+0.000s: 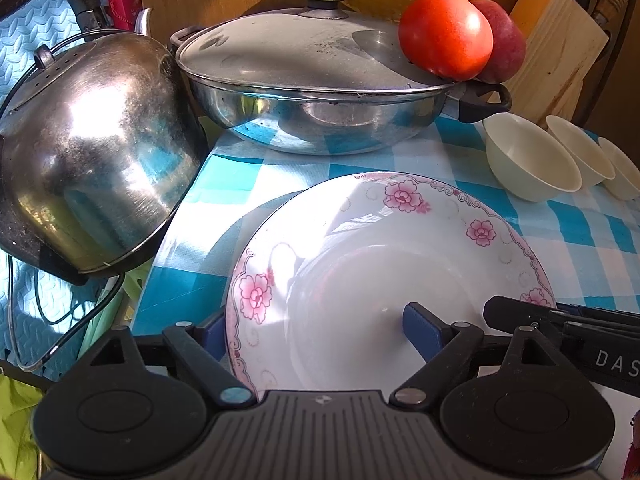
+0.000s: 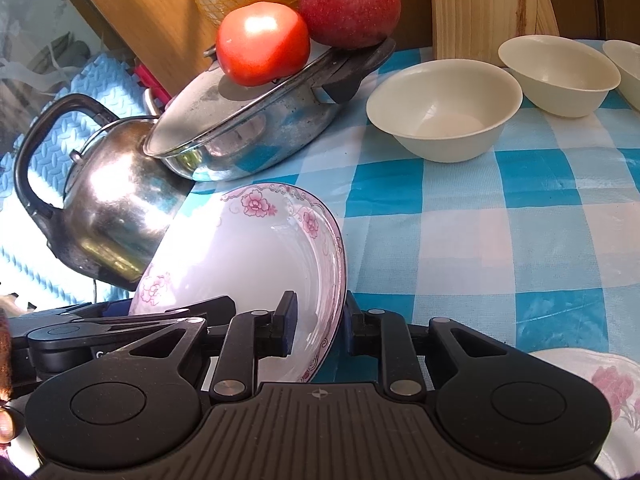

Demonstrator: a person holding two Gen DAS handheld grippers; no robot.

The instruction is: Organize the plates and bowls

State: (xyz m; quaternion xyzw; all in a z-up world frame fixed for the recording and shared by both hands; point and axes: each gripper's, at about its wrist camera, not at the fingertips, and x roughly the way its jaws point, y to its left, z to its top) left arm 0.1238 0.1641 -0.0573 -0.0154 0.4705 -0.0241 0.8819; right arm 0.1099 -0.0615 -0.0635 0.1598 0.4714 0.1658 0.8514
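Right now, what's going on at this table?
A person is sorting dishes with two hand-held grippers. Both the left hand-held gripper and the right hand-held gripper straddle the rim of the same floral plate, which sits tilted above the checked tablecloth. Three cream bowls stand in a row, untouched. A second floral plate lies at the lower right of the right wrist view.

Tomato [image 1: 445,36] on pan lid [image 1: 296,52]

Right hand-held gripper [image 2: 316,326] clamping floral plate [image 2: 248,256] rim, cream bowls [image 2: 444,110] beyond
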